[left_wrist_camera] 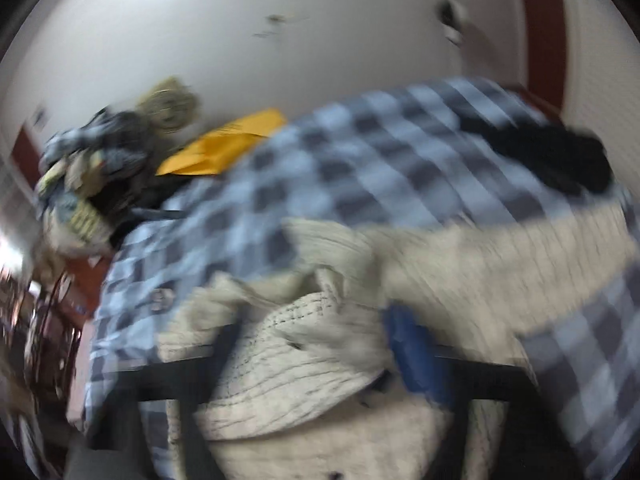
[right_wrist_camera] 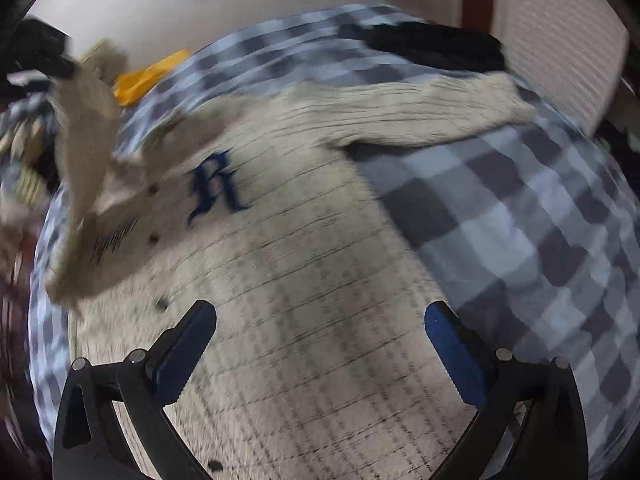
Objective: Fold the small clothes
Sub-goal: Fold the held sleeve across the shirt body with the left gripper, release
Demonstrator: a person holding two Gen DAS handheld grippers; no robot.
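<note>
A cream sweater [right_wrist_camera: 304, 240] lies spread on the checked blanket [right_wrist_camera: 520, 216]; the right hand-held gripper [right_wrist_camera: 320, 320] hovers open above it, the left hand-held gripper [left_wrist_camera: 312, 344] open too, cloth bunched between its jaws.

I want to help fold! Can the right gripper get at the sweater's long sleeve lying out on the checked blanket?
Probably yes. The right gripper is open and empty above the cream sweater, and the sleeve lies flat on the checked blanket with nothing covering it.
</note>
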